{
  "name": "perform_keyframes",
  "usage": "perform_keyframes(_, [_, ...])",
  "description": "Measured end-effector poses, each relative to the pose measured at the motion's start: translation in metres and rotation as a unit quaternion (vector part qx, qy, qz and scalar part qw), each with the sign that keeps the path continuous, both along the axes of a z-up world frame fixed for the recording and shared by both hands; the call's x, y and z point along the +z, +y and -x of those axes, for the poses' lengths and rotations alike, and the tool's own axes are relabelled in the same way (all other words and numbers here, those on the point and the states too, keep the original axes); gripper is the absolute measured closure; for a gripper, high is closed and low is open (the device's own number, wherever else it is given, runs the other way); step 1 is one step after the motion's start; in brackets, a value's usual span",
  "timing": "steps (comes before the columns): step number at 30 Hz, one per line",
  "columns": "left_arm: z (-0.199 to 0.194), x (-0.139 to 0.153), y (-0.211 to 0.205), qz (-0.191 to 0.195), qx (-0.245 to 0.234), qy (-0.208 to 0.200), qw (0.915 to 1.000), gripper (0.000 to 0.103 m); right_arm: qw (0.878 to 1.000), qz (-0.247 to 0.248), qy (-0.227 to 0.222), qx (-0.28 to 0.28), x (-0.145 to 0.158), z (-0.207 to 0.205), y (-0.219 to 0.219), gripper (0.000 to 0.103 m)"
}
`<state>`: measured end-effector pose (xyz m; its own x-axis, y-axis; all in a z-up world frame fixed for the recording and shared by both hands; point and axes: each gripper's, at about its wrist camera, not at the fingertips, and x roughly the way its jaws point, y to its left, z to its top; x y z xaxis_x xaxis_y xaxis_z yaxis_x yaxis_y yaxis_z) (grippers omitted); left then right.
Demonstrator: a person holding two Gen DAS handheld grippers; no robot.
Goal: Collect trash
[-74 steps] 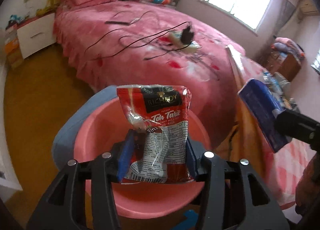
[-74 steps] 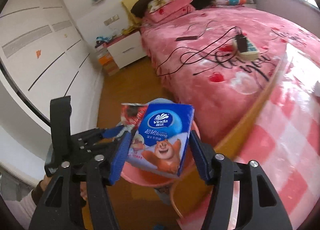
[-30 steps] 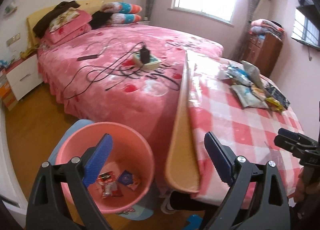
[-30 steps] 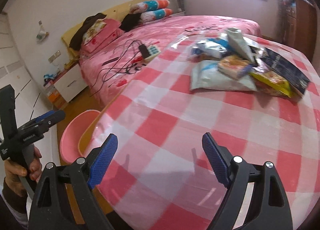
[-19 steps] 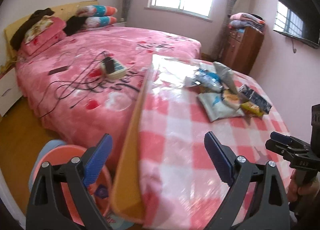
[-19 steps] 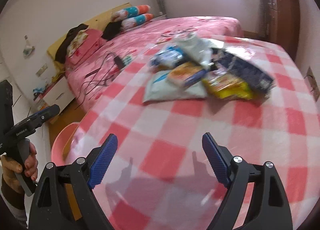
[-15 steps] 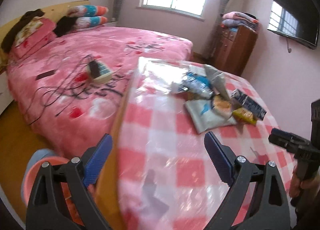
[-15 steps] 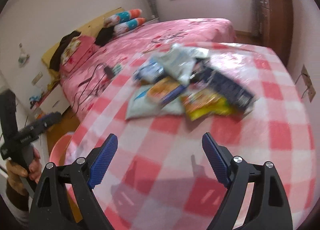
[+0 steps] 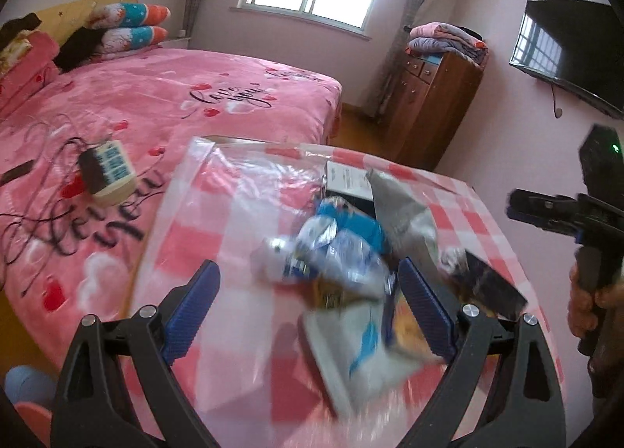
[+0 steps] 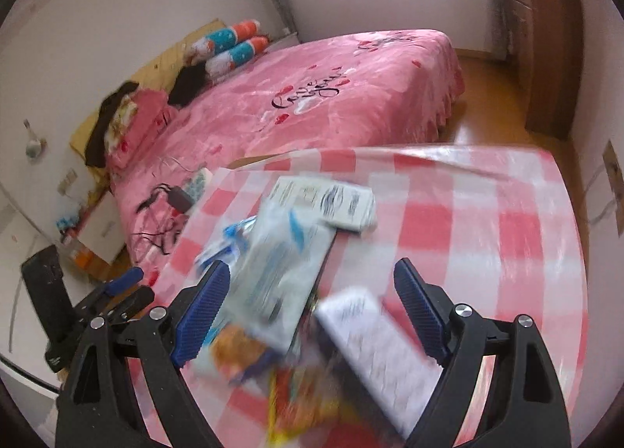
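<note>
While most of the packet print is smeared by motion blur, only one bit of writing reads clearly: "love you" in black script on the pink bedspread, plus more big black lettering near the bed edge, too cut off to make out. Trash pile sits on the red-and-white checked tablecloth, packets overlapping so an exact count isn't possible; roughly a blue-and-white crumpled packet, a silver foil bag, a flat white pouch with blue marks, a dark wrapper and an orange-yellow one. White leaflet covered in fine print, unreadable. Left gripper spread wide over the pile, nothing between the blue pads, not touching any packet. Right gripper also wide apart, jaws just narrowed a touch, hovering over the same heap with nothing clamped. Two striped bolster pillows at the headboard, one power strip with cables on the bed, one wooden dresser with folded blankets on top, one wall TV.
</note>
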<state>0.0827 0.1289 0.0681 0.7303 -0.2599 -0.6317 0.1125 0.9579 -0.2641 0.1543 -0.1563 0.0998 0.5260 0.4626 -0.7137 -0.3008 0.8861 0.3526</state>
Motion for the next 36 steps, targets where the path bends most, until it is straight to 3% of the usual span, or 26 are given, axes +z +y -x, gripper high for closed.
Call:
perform_keyframes(11, [-0.083, -0.028, -0.023, 0.051, -0.052, 0.026, 0.9970, 0.011, 0.997, 0.016, 0.058, 0.043, -0.045, -0.130, 0.041, 0.040])
perform_keyframes(17, [-0.106, -0.048, -0.037, 0.059, -0.077, 0.058, 0.9936, 0.034, 0.993, 0.029, 0.087, 0.077, -0.069, -0.161, 0.062, 0.046])
perform_keyframes(18, [-0.109, -0.052, -0.038, 0.063, -0.079, 0.067, 0.9926, 0.039, 0.991, 0.039, 0.091, 0.085, -0.074, -0.162, 0.066, 0.048])
perform_keyframes(20, [-0.110, -0.054, -0.040, 0.061, -0.078, 0.065, 0.9929, 0.040, 0.988, 0.053, 0.096, 0.105, -0.081, -0.161, 0.073, 0.049])
perform_keyframes(25, [-0.103, -0.055, -0.040, 0.062, -0.081, 0.073, 0.9922, 0.049, 0.984, 0.045, 0.099, 0.143, -0.086, -0.146, 0.078, 0.054])
perform_keyframes(36, [-0.051, -0.053, -0.040, 0.073, -0.090, 0.094, 0.9888, 0.053, 0.975, 0.042, 0.118, 0.183, -0.084, -0.084, 0.081, 0.054])
